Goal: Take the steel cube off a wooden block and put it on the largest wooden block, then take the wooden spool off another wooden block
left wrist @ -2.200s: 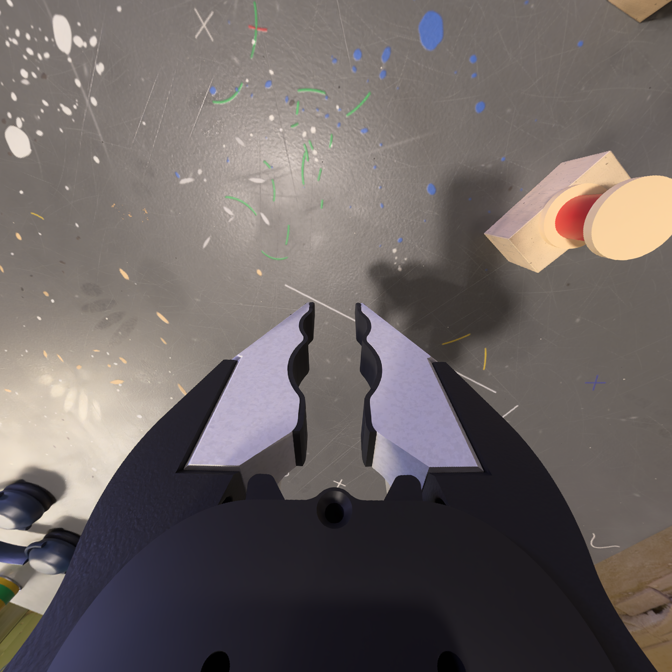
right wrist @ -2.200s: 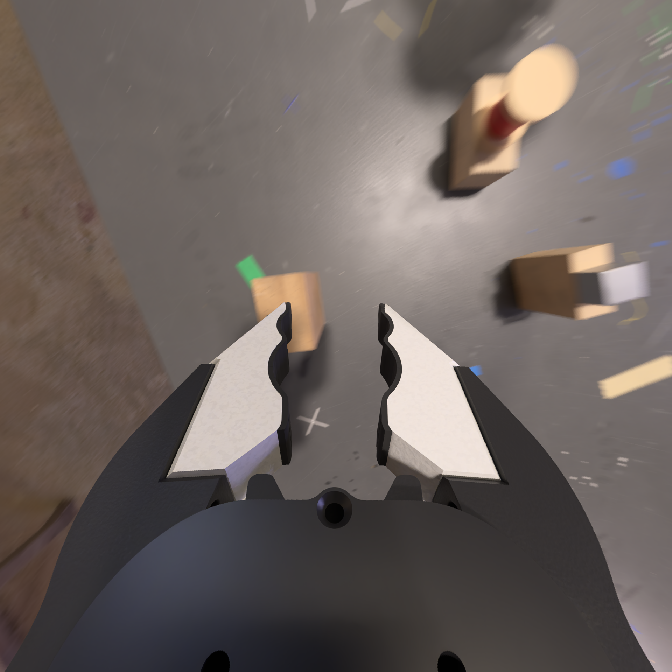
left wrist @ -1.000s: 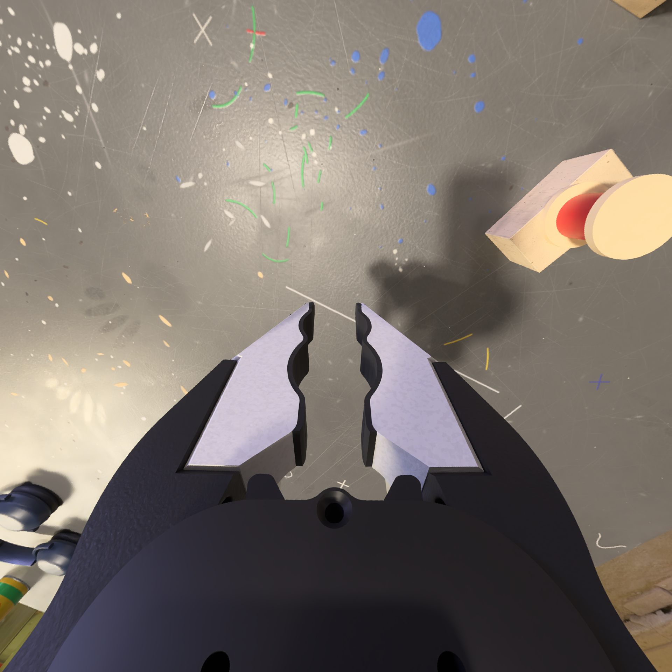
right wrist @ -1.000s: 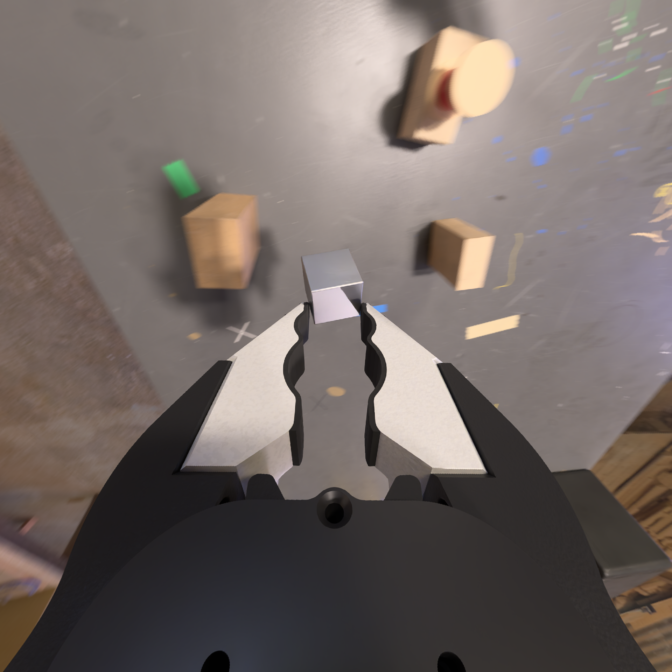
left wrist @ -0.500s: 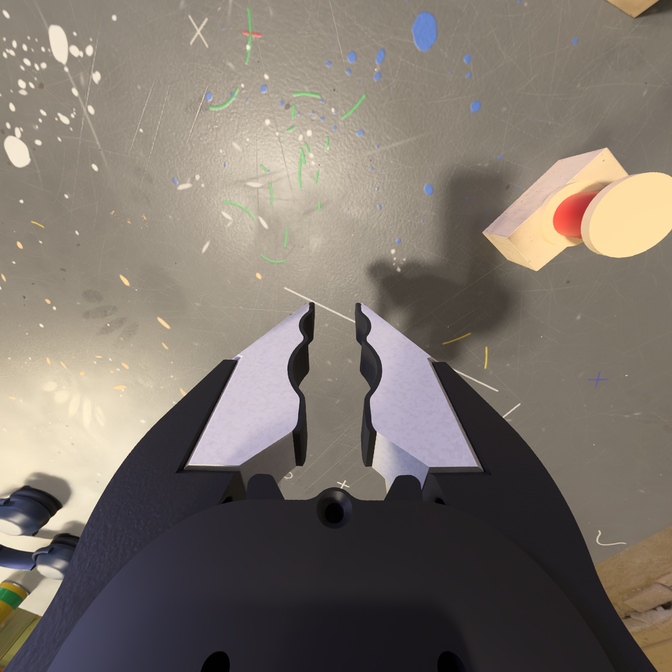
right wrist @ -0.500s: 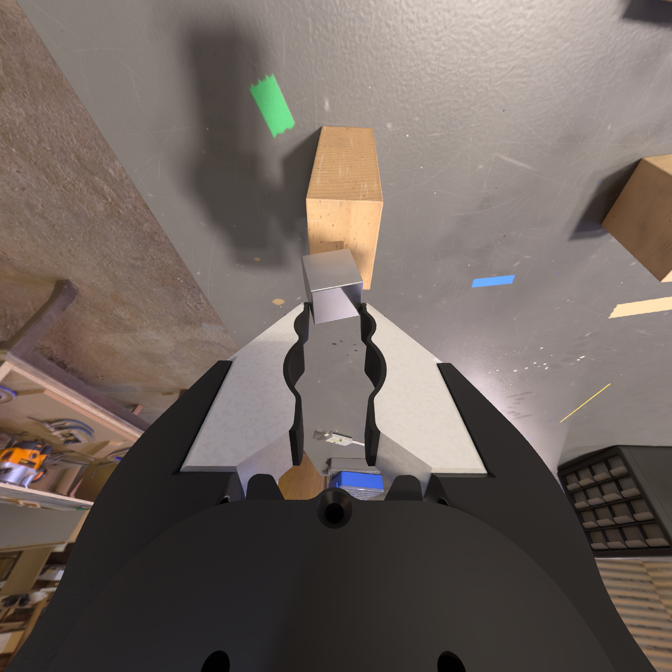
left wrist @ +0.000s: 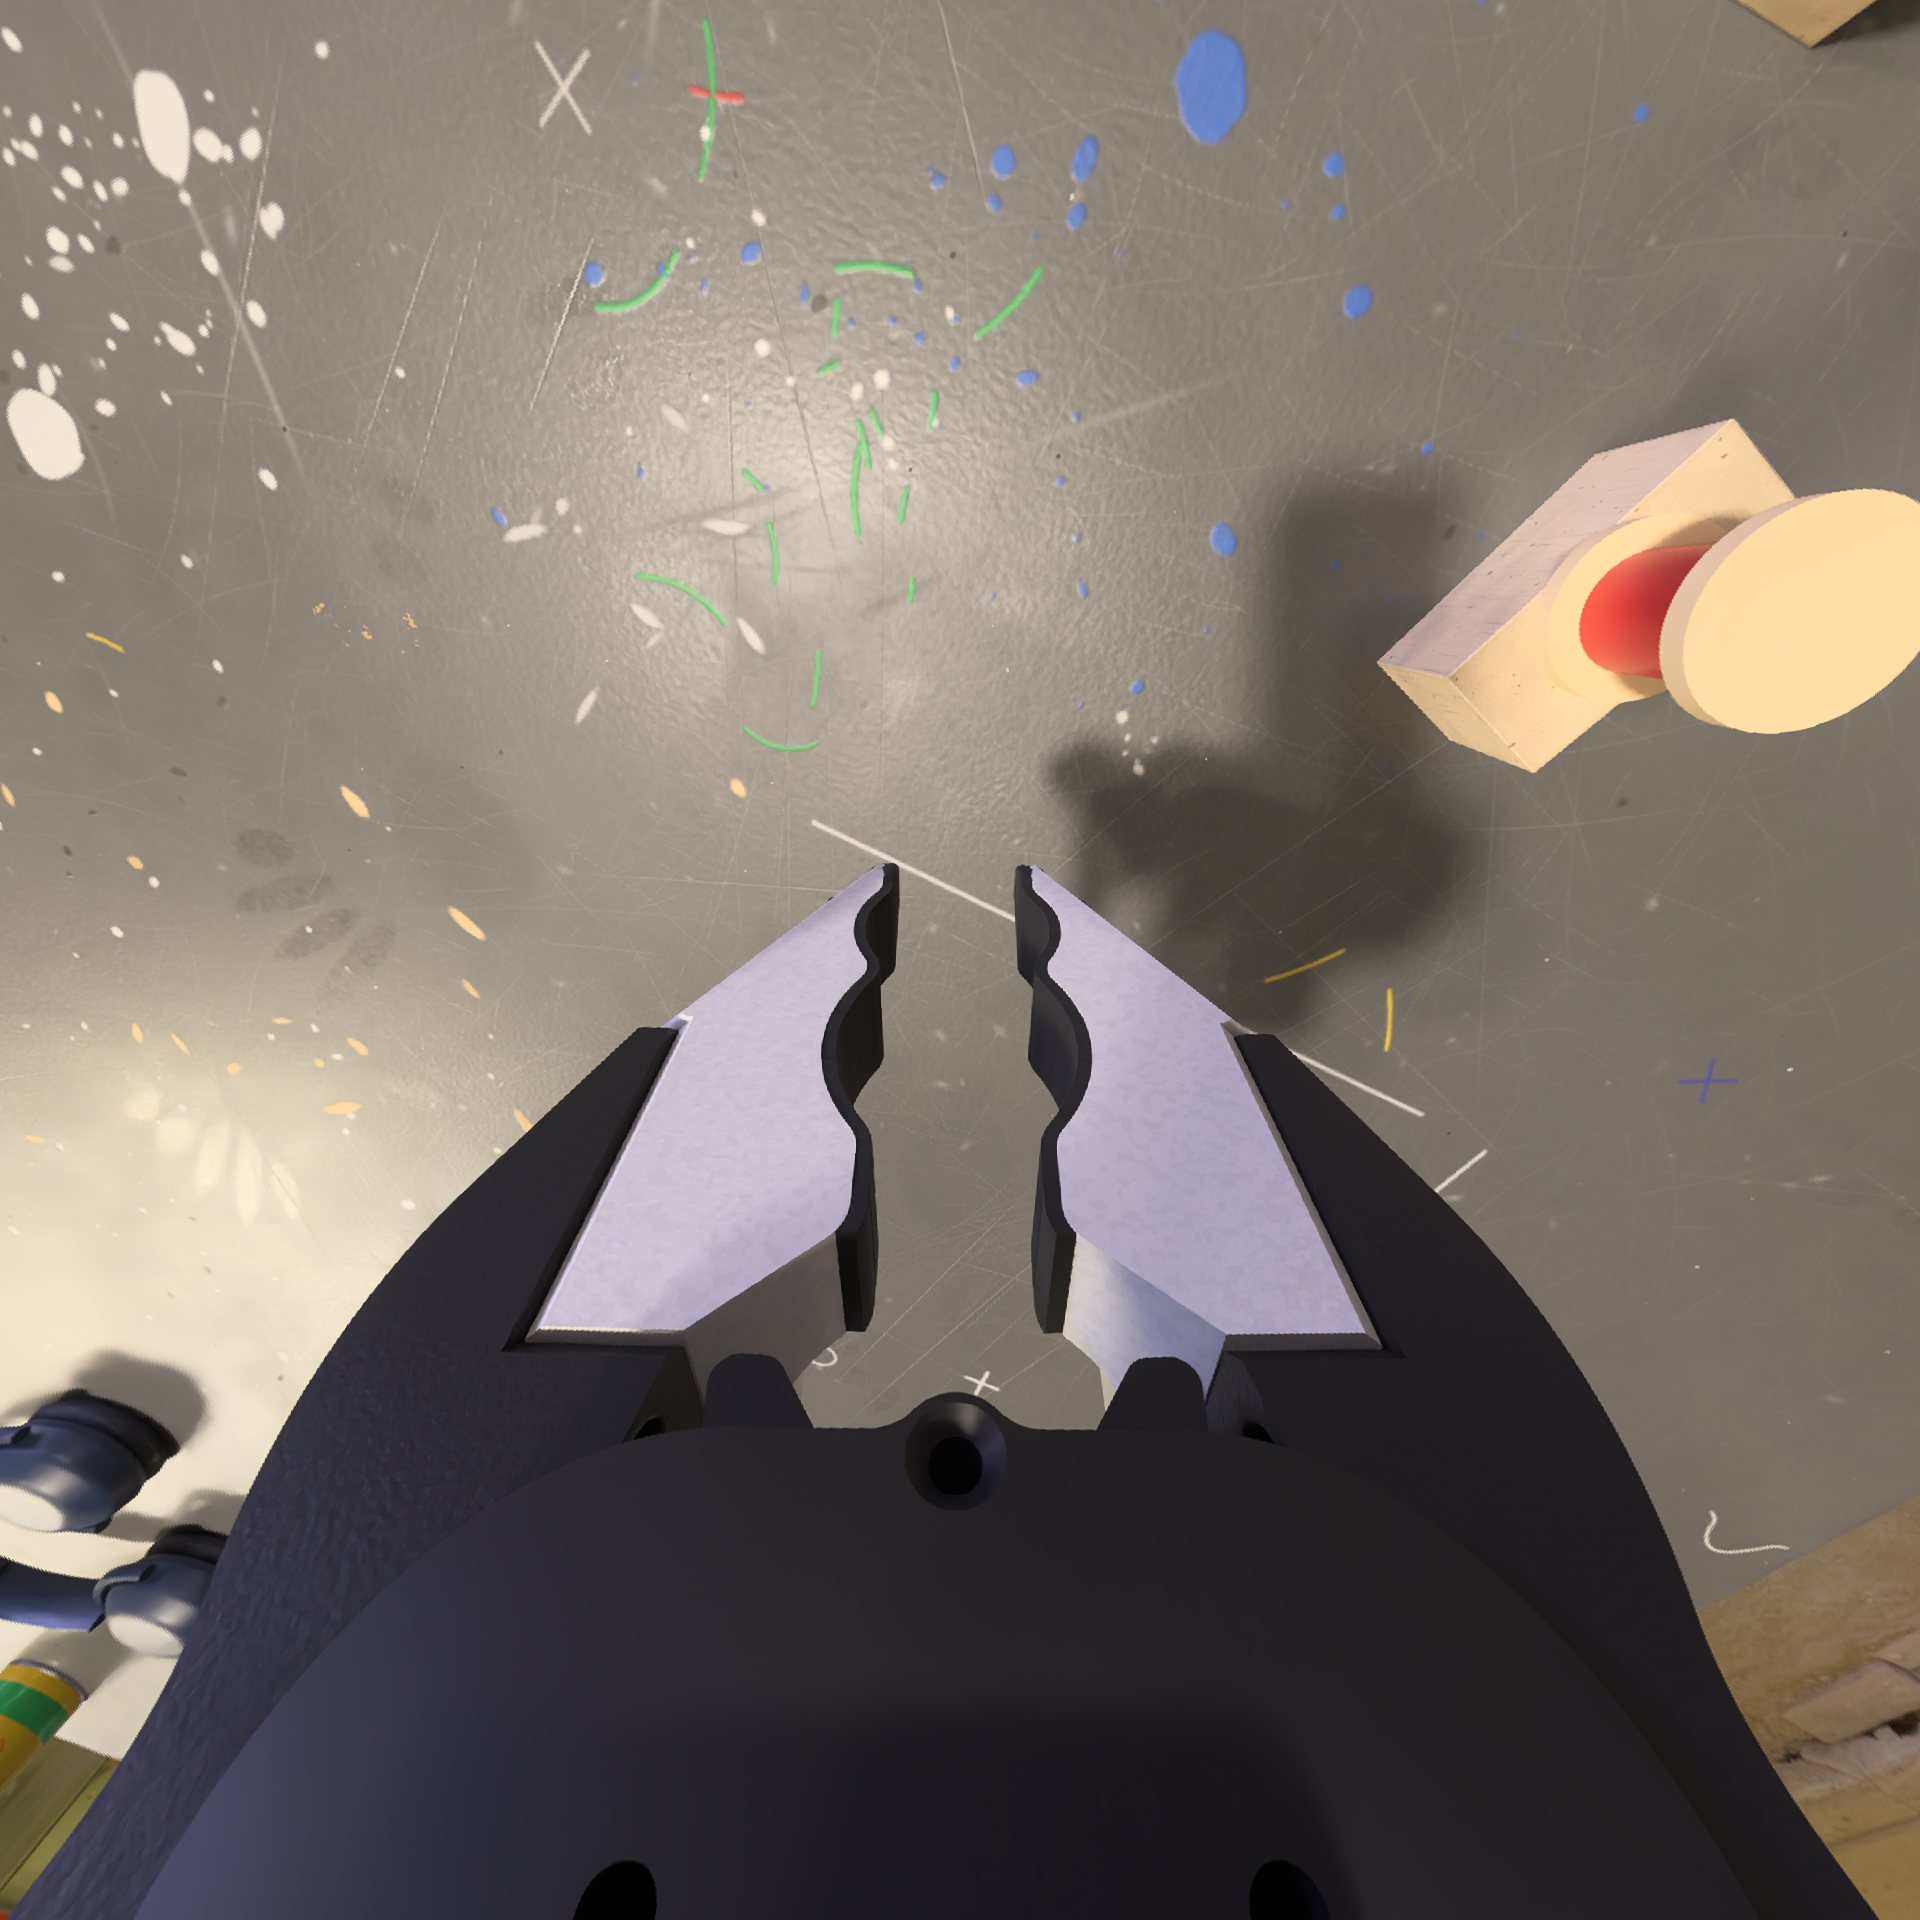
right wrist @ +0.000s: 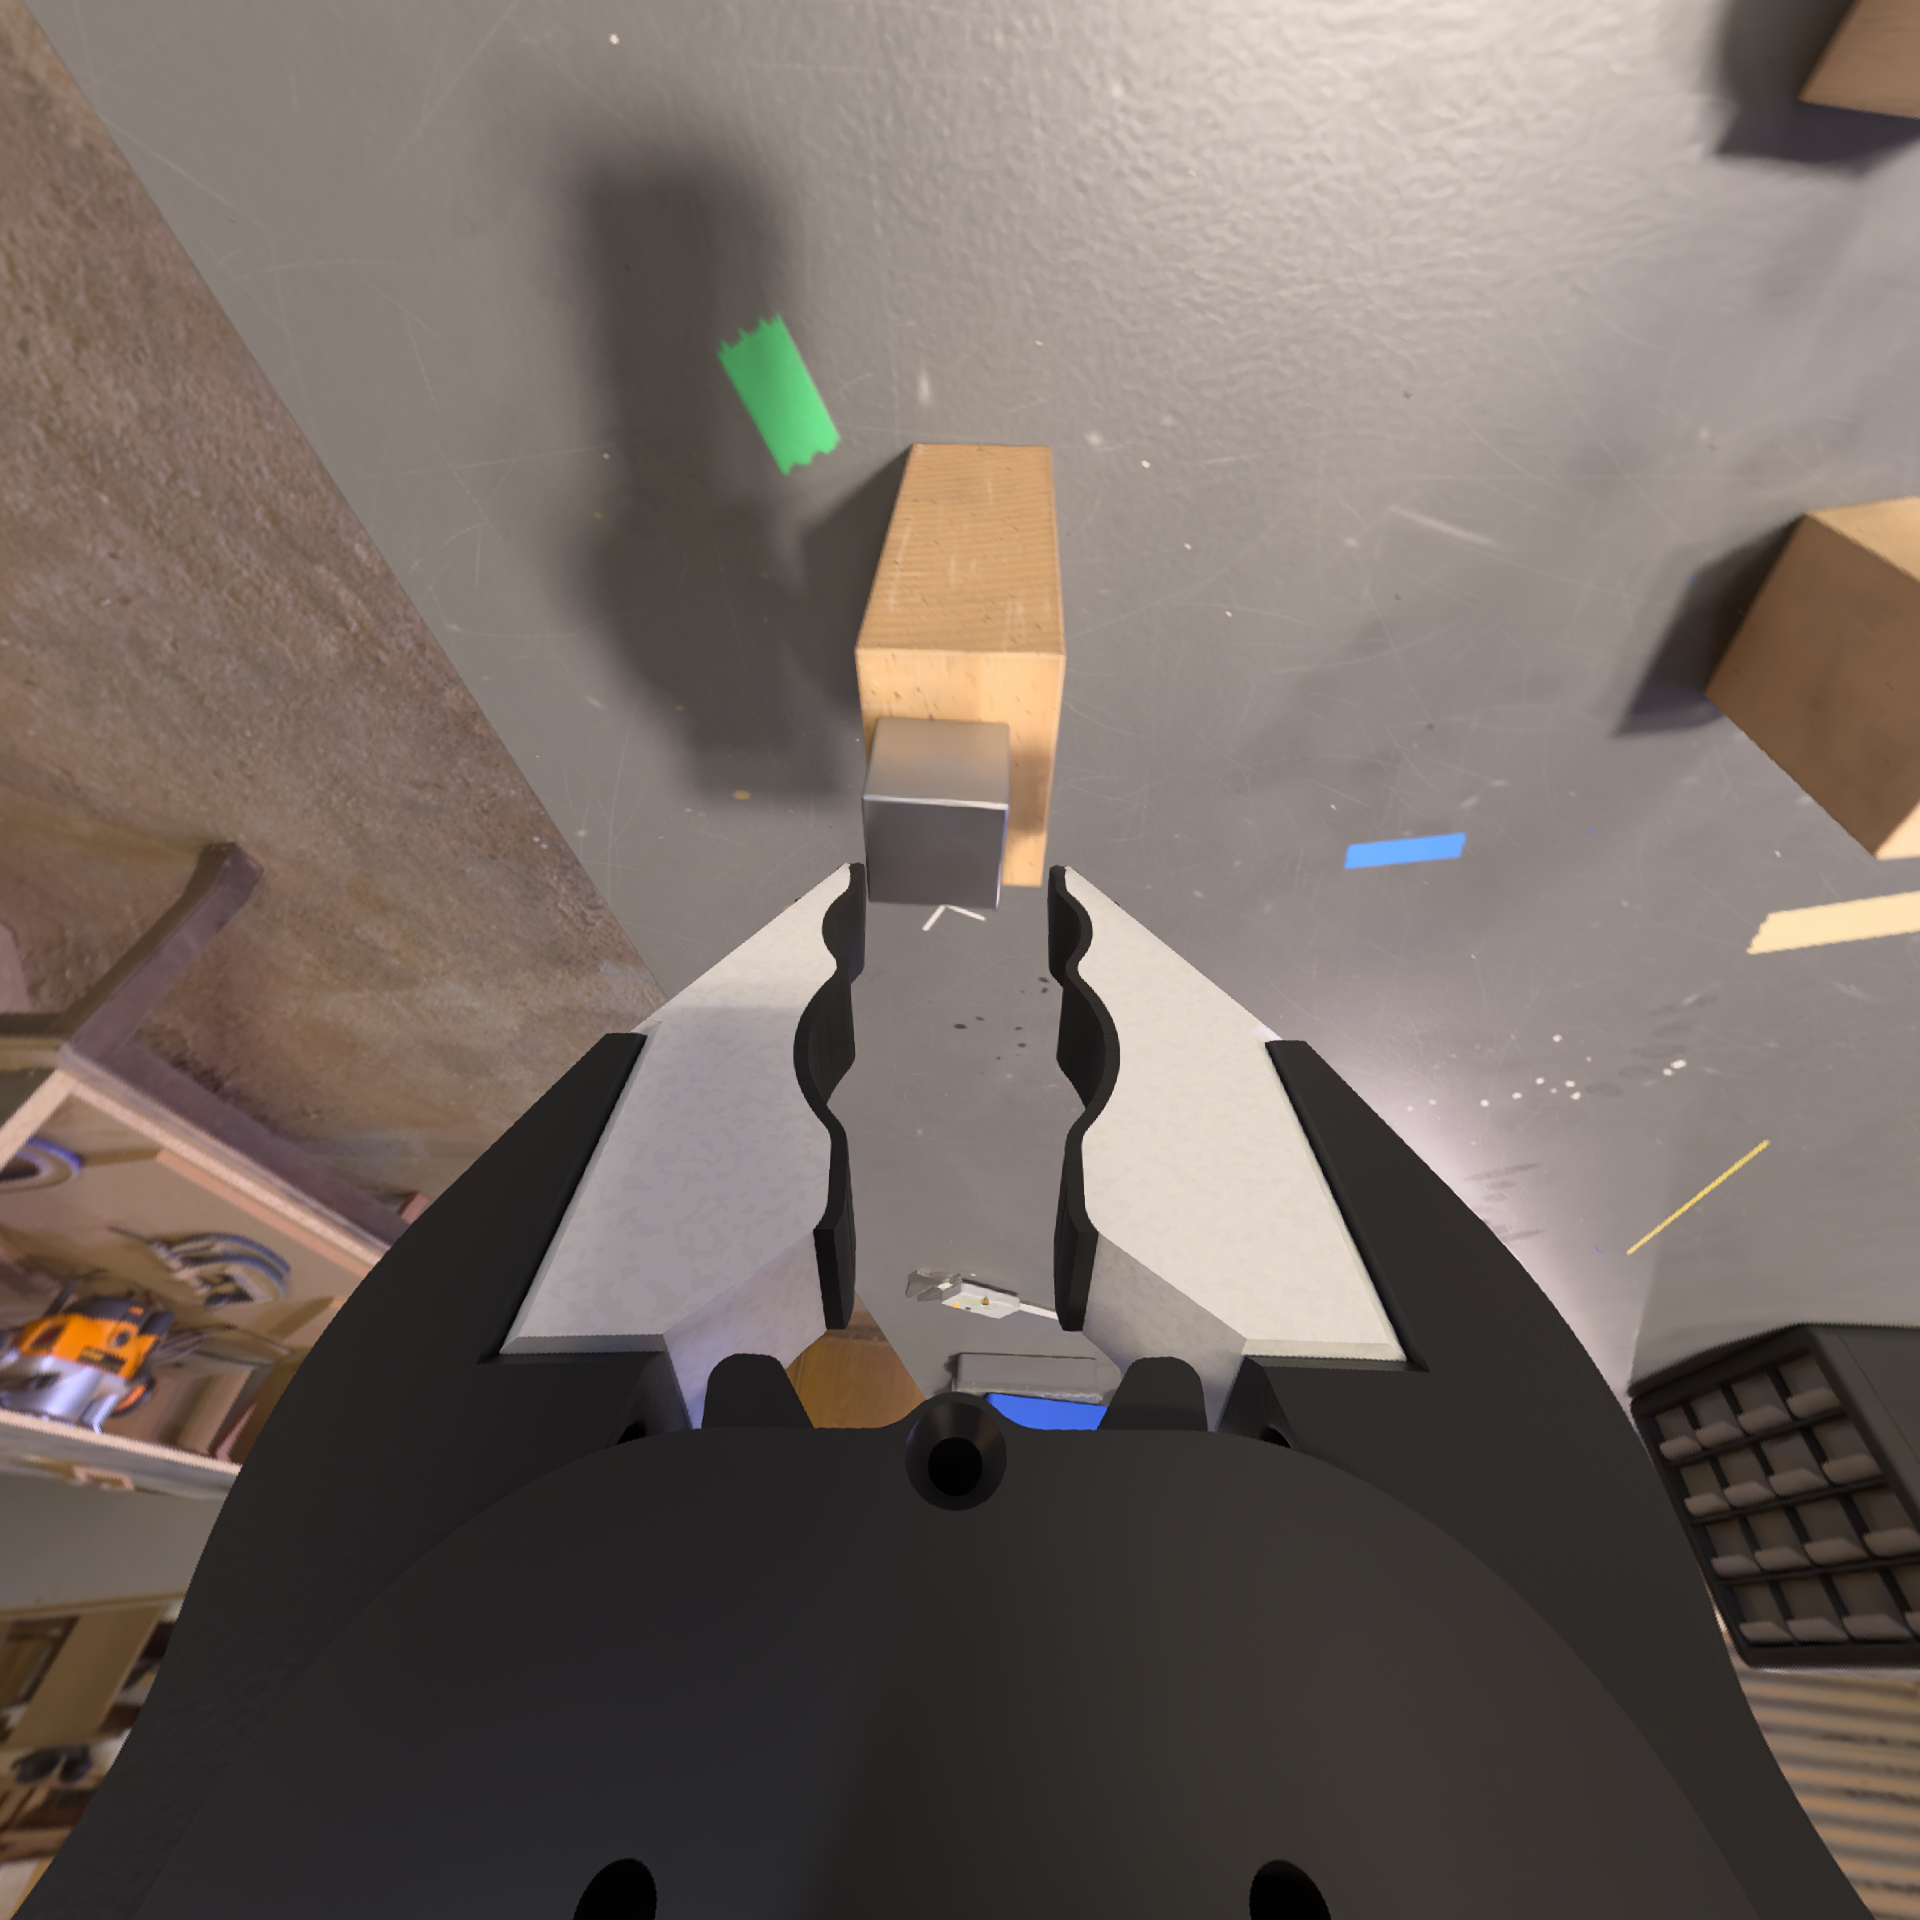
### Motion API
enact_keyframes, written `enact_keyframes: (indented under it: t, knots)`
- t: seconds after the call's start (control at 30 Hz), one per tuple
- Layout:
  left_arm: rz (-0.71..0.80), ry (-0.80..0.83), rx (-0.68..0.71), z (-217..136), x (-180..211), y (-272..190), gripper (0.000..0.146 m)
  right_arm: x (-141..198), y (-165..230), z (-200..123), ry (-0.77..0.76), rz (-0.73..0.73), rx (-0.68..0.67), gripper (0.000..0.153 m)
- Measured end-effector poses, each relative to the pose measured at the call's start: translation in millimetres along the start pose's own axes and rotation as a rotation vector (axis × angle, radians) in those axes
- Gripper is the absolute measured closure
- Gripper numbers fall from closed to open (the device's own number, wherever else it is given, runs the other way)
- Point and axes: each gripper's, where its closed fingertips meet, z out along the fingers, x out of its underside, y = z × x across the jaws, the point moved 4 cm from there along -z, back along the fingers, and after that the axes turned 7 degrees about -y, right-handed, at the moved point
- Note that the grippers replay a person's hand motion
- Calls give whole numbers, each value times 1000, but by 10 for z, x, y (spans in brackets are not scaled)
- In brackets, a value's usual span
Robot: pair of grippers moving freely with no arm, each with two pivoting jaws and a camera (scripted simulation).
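In the right wrist view the steel cube (right wrist: pixel 935 810) rests on the top face of the largest wooden block (right wrist: pixel 961 561), at its near edge. My right gripper (right wrist: pixel 956 883) is open just short of the cube, its tips apart from the cube's sides. A smaller wooden block (right wrist: pixel 1829 675) stands to the right. In the left wrist view the wooden spool (left wrist: pixel 1766 613), with a red core, stands on a pale wooden block (left wrist: pixel 1538 644) at the right. My left gripper (left wrist: pixel 956 883) is open and empty, above the grey table, left of the spool.
The grey table's edge runs down the left of the right wrist view, with concrete floor (right wrist: pixel 208 623) and shelves beyond. A black compartment tray (right wrist: pixel 1797 1496) sits at lower right. Another block's corner (right wrist: pixel 1870 62) shows at top right. Blue objects (left wrist: pixel 73 1455) lie at lower left.
My right gripper took the steel cube off the small block, carried it to the largest block, then widened its jaws and let go. The left gripper barely moved.
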Motion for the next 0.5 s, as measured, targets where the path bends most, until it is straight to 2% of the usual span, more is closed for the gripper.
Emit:
enact_keyframes:
  t: [0.17, 0.23, 0.4, 0.5]
  knots:
    - [1, 0, 2, 0, 1, -1, 124, 102, -95, -218, -49, 41, 33, 115]
    - [1, -1, 3, 0, 1, -1, 124, 65, -152, -350, -120, 42, 53, 115]
    - [3, -2, 11, 0, -2, -1, 125, -247, -589, -659, -375, 58, 178, 117]
    - [3, -3, 14, 1, -5, 0, 125, -496, -990, -608, -467, 115, 228, 116]
